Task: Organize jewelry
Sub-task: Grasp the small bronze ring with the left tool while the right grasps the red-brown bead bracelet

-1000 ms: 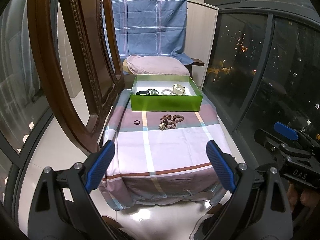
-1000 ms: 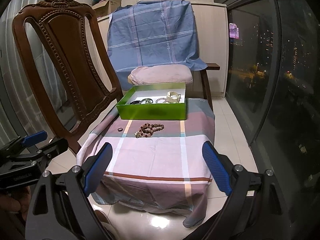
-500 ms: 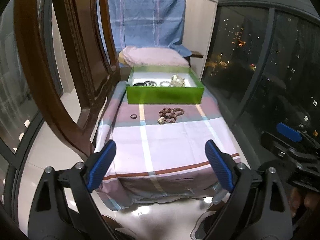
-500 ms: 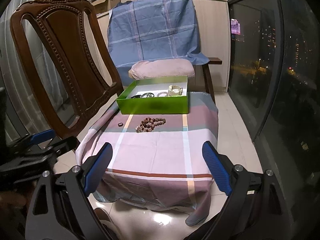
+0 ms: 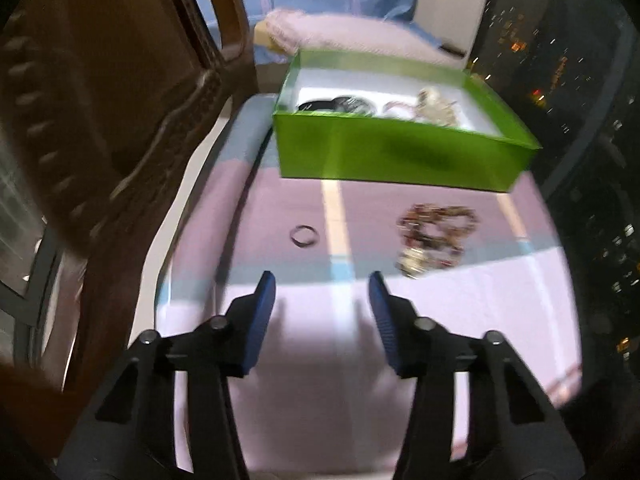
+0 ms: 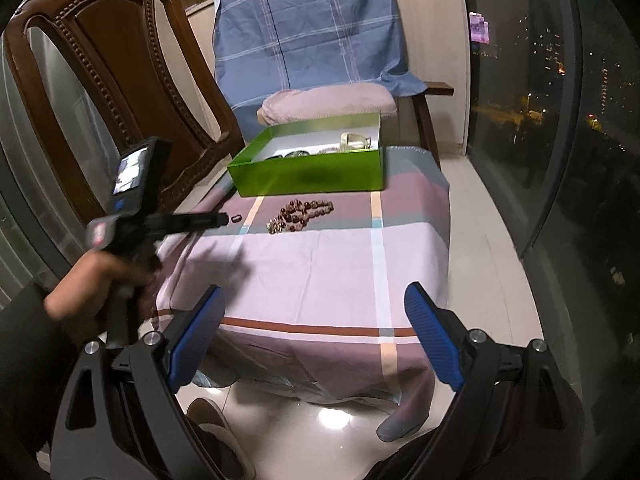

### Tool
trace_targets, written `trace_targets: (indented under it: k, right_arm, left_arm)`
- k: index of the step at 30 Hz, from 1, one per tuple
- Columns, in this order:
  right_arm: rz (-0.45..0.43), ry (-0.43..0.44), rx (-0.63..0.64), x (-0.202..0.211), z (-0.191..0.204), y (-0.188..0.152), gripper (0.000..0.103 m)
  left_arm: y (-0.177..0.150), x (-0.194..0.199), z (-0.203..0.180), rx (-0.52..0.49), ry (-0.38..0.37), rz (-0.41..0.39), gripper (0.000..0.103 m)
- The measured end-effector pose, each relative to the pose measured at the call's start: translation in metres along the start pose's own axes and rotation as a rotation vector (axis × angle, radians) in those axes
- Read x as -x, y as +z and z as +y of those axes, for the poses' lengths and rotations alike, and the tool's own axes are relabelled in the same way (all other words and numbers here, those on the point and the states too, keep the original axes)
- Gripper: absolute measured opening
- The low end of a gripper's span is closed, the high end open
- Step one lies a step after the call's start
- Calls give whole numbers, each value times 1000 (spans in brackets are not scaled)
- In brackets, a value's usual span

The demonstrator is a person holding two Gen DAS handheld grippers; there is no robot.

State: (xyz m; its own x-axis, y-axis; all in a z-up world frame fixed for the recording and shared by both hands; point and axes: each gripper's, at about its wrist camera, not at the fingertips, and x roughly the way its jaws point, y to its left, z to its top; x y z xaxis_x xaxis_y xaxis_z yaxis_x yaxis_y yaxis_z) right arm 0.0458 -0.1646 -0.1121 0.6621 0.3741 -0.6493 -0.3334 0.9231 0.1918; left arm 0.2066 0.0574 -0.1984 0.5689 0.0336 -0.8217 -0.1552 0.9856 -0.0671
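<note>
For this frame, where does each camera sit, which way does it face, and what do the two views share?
Left wrist: on the left gripper, low over the checked cloth, facing the small ring; only its open fingers show.
Right wrist: on the right gripper, back from the table edge, facing along it; shows the left hand.
Shared: ring, bead bracelet, green box.

The box (image 6: 308, 174) is bright green outside, white inside. The table cloth (image 6: 320, 272) is pink plaid with white, blue and brown stripes. The beads (image 6: 300, 214) are reddish-brown. The tongs' pads (image 6: 434, 344) are blue.
</note>
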Motion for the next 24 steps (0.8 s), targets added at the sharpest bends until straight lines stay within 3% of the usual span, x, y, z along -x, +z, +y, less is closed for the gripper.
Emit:
trace_targets:
  k: [8,12,16,18,24]
  right_arm:
    - [29,11,-1,-15,-8,2,89]
    - [39,6,3,-22,-9,3,89]
    - [41,-6,20,-32,-8,11,89]
    - [28,-21,39,-40,-6,20,88]
    - [94,35,33,-118,-4,60,68]
  left_arm:
    - [22,-53,5,-23,30,78,33]
    - [27,-59,10,-18,18,68,21]
    - [26,-55,11,-19,-15,59,20]
    - [25,-36,11,-9,-36,14,20]
    - [2,82,7,-17,-140,-209,20]
